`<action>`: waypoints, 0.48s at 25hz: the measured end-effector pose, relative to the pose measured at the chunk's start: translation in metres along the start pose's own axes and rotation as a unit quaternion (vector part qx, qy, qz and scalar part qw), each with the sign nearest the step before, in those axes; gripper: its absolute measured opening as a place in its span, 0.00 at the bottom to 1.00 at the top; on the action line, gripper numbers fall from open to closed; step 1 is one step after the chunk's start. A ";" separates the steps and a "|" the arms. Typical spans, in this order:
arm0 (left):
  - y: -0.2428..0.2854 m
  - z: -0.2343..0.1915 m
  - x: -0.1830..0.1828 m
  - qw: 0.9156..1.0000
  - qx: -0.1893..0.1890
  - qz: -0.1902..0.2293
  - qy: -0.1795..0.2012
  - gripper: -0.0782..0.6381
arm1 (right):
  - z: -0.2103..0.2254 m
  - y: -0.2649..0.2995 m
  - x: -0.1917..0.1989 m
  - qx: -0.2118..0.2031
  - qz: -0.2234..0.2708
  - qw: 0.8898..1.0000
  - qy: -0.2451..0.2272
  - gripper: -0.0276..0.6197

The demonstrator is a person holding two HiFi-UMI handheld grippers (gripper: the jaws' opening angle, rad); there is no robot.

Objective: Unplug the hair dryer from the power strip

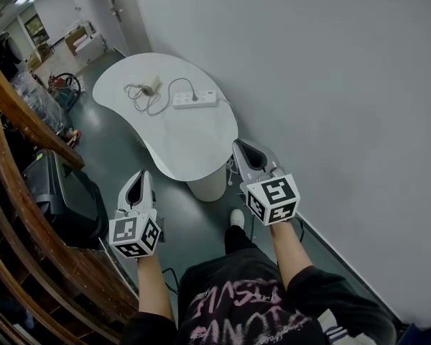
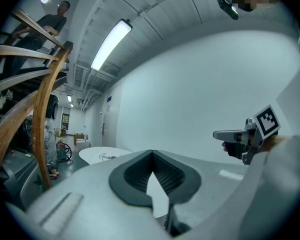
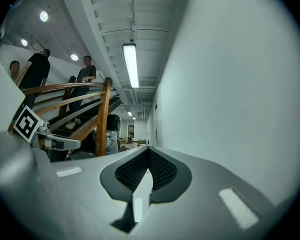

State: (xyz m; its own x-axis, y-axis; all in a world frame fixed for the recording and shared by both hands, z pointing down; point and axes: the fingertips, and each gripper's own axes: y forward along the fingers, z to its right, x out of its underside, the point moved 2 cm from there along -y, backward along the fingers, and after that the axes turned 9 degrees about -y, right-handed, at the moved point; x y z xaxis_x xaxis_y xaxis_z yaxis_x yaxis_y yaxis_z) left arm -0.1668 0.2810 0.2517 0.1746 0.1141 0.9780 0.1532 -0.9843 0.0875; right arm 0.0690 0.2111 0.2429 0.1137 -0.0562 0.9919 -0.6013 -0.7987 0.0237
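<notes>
Left gripper and right gripper pressed together, empty, short of the bench; dryer plugged into strip

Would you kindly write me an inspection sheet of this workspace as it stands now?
Surface: white table, rounded edge.
Job's things: hair dryer lies on the table, left of the power strip in the head view; a plug appears seated in the strip.
Clutter: nothing seen on the table.
Grippers: left gripper and right gripper both shut, empty, short of the table.
Cables: cord loops from dryer to strip.
Surroundings: wooden railing at left, white wall at right.
</notes>
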 end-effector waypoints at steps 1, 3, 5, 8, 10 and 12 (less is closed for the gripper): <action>0.004 -0.003 0.001 1.000 -0.001 -0.001 0.000 0.11 | 0.003 0.005 0.003 0.002 0.000 1.000 0.003 0.06; 0.014 -0.009 0.004 1.000 -0.005 -0.005 -0.001 0.11 | 0.008 0.015 0.008 0.005 -0.003 1.000 0.009 0.06; 0.025 -0.013 0.006 1.000 -0.007 -0.010 -0.003 0.11 | 0.015 0.025 0.014 0.006 -0.007 1.000 0.015 0.06; 0.045 -0.018 0.009 1.000 -0.009 -0.018 -0.007 0.11 | 0.026 0.042 0.020 0.004 -0.014 1.000 0.017 0.06; 0.060 -0.022 0.011 1.000 -0.010 -0.023 -0.010 0.11 | 0.032 0.055 0.025 0.002 -0.019 1.000 0.018 0.06; 0.076 -0.026 0.015 0.999 -0.011 -0.030 -0.012 0.11 | 0.039 0.069 0.032 0.002 -0.022 0.999 0.024 0.06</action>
State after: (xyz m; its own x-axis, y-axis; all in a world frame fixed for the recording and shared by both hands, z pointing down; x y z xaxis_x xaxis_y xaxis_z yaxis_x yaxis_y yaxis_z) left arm -0.1776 0.2047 0.2781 0.1886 0.1760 0.9662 0.1434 -0.9782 0.1502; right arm 0.0617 0.1304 0.2712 0.1028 0.0078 0.9947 -0.5929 -0.8025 0.0676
